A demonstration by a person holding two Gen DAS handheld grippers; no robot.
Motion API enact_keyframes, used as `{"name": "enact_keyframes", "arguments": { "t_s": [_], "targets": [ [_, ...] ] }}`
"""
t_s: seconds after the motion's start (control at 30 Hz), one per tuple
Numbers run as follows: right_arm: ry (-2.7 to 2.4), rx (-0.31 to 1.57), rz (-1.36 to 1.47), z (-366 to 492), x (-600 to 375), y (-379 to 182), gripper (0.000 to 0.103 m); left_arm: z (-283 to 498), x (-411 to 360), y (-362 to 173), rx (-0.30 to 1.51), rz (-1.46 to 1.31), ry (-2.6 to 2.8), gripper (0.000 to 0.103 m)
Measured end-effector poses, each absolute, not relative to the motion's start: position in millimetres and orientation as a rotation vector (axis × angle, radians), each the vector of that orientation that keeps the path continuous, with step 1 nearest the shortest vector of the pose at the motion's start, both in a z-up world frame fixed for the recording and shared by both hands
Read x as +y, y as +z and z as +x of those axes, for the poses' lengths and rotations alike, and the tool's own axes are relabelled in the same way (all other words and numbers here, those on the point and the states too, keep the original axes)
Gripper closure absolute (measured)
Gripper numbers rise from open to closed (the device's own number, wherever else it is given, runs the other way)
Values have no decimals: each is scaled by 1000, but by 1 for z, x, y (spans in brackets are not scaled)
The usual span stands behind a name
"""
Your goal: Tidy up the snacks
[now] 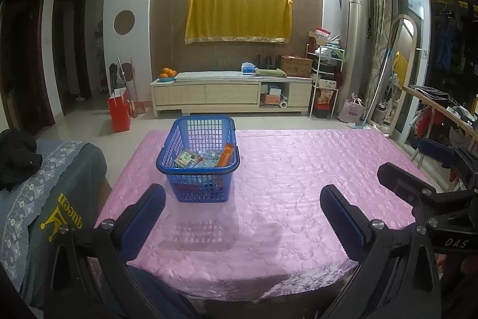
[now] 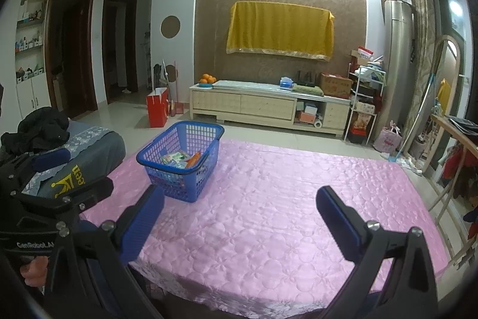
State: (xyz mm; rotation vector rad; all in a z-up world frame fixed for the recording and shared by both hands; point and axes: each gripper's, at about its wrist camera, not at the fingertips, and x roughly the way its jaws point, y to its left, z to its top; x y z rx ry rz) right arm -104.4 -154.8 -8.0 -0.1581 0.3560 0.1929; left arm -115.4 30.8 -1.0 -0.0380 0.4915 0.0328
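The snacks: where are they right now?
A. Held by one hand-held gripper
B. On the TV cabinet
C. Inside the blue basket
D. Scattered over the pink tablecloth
C. The snack packets lie inside the blue basket, which stands on the pink tablecloth; both the left hand-held gripper and the right hand-held gripper are open and hold nothing.
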Motion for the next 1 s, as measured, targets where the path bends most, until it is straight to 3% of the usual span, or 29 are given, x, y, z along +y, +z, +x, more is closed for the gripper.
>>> {"name": "enact_keyframes", "arguments": {
  "t_s": [1.0],
  "targets": [
    [188, 357, -138, -107, -158, -8, 0, -121, 21, 0, 493, -24, 32, 0]
  ]
}}
